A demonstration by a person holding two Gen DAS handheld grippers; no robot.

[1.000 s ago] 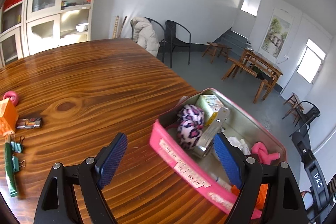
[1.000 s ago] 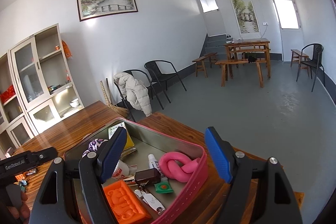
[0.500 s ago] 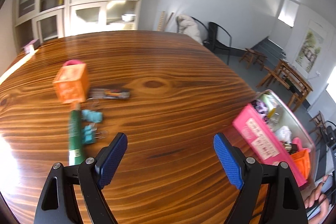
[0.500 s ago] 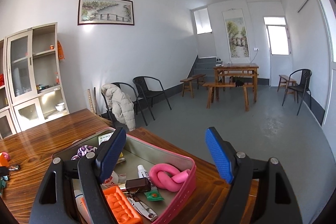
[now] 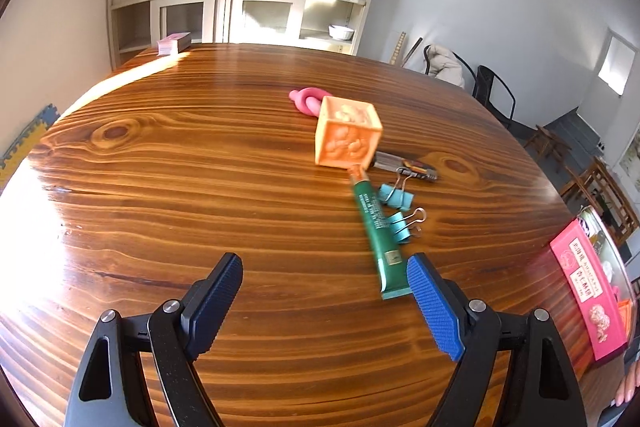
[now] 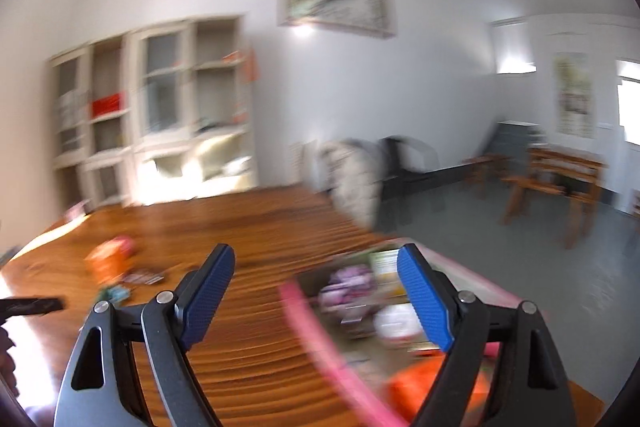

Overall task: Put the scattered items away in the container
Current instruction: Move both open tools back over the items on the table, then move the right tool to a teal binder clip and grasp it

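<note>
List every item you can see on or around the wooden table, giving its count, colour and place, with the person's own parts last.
Cube: one, orange, mid-table.
Knotted toy: one, pink, behind the cube.
Tube: one, green, in front of the cube.
Binder clips: two, teal, right of the tube.
Dark small item: one, right of the cube; unclear what.
Container: one, pink-sided tin, right table edge, holding items.
Card stack: one, pinkish, far corner.
Table: one, brown wood.
Left gripper: jaws open, empty.
Right gripper: jaws opening, empty.

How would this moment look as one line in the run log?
left tongs: open, empty, near green tube | right tongs: opening, empty | pink box: partly filled | orange cube: on table
</note>
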